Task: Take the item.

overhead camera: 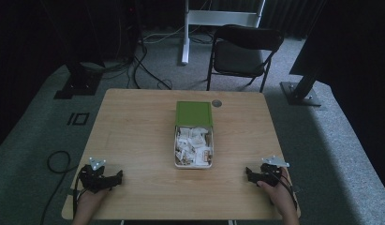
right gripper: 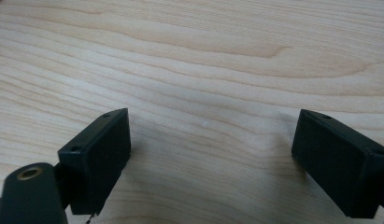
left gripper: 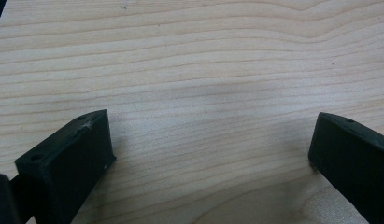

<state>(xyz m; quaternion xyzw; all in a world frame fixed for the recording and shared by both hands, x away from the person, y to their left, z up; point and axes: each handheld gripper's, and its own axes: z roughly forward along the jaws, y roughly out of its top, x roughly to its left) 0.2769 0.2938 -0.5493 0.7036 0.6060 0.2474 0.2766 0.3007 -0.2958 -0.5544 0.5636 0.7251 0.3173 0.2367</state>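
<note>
Wooden table (overhead camera: pixel 134 122), lit dimly, on grey carpet. Near its middle, an open box (overhead camera: pixel 193 161) with white walls, full of small white packets (overhead camera: pixel 192 145), some with brownish print; green lid (overhead camera: pixel 194 114) folded back at the far end, lying flat. Just beyond the lid, a small round grey disc (overhead camera: pixel 217 103) set in the tabletop. At the near left corner, left gripper (overhead camera: pixel 116 177) resting on the table in a hand (overhead camera: pixel 89 200), jaws spread wide, nothing between them but bare wood (left gripper: pixel 203 93). At the near right corner, right gripper (overhead camera: pixel 248 172) held likewise by the other hand (overhead camera: pixel 277 192), jaws also wide apart over bare wood (right gripper: pixel 208 84). Both well apart from the box, pointing inward toward it. Behind the table, a black folding chair (overhead camera: pixel 244 51), a white stand (overhead camera: pixel 218 18) and loose cables (overhead camera: pixel 148 70) on the floor.
</note>
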